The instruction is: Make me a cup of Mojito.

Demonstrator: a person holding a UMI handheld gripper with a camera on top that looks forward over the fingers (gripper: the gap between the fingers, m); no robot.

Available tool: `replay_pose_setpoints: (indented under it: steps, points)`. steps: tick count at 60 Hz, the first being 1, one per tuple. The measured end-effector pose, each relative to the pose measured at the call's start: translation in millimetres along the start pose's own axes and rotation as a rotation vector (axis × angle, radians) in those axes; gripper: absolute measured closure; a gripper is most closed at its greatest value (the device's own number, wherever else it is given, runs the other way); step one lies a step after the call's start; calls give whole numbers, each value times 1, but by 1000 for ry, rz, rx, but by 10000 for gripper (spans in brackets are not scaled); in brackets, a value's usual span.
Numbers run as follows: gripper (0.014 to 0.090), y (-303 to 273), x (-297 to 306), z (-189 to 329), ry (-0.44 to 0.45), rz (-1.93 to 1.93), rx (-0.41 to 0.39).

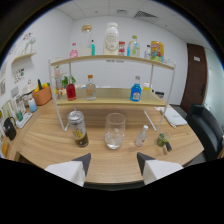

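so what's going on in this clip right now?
A person holds a handheld gripper over a wooden table, jaws open and gripping nothing. Just ahead of it stand a clear glass with what looks like ice, a can to one side, and a small bottle and a small jar to the other. Behind them a two-level shelf holds more bottles. Nothing is being poured or lifted yet.

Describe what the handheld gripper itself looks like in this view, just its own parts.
Only the gripper shows, as two fingers: each is a broad white slab with a dark, wedge-shaped inner tip that narrows to a point. Below them lies the dark body of the tool, without visible detail. No cables, markings, hand or sleeve are visible.
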Motion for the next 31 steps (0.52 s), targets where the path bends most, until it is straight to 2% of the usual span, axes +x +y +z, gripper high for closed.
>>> replay_pose_setpoints:
  steps: [31]
  points:
    - [188,8,3,5,2,-24,-23]
